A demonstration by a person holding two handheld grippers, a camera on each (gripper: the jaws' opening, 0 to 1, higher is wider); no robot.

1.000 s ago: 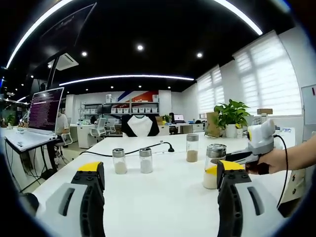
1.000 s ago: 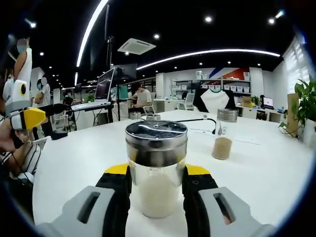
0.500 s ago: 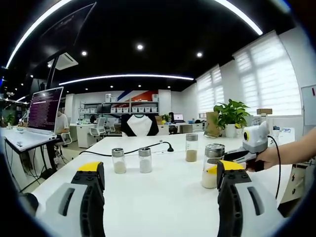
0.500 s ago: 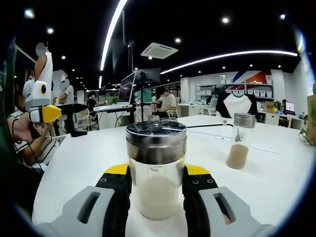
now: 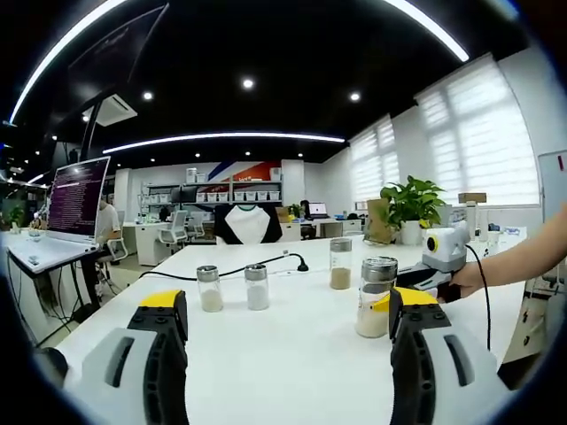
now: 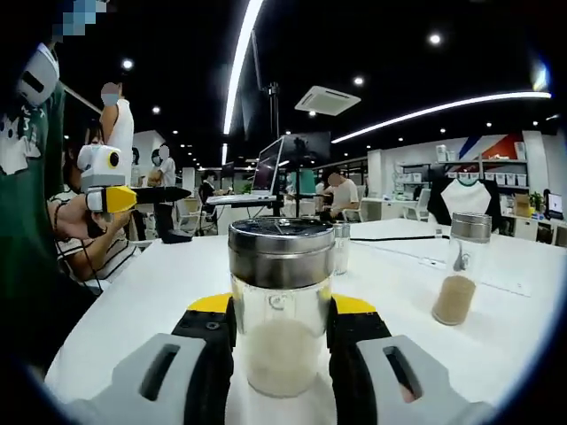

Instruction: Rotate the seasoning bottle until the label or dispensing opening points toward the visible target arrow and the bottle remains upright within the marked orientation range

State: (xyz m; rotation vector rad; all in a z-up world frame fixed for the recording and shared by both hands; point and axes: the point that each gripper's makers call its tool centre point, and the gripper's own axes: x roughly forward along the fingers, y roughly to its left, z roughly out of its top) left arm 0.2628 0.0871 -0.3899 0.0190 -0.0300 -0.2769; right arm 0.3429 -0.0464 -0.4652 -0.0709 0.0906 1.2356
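The right gripper (image 6: 282, 341) stays pinched on the upright seasoning bottle (image 6: 282, 305), now swung further left; the left gripper (image 5: 288, 341) remains spread above the table (image 5: 292, 372).

right tool (image 6: 281, 332) + seasoning bottle (image 6: 281, 305) | swung, apparently rotated | stayed upright

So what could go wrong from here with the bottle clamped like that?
The right hand-held gripper grips the seasoning bottle low on the glass, so a quick turn could tilt it. No target arrow shows on the table, so overshooting seems possible. A second bottle stands nearby; a wide swing could strike it.
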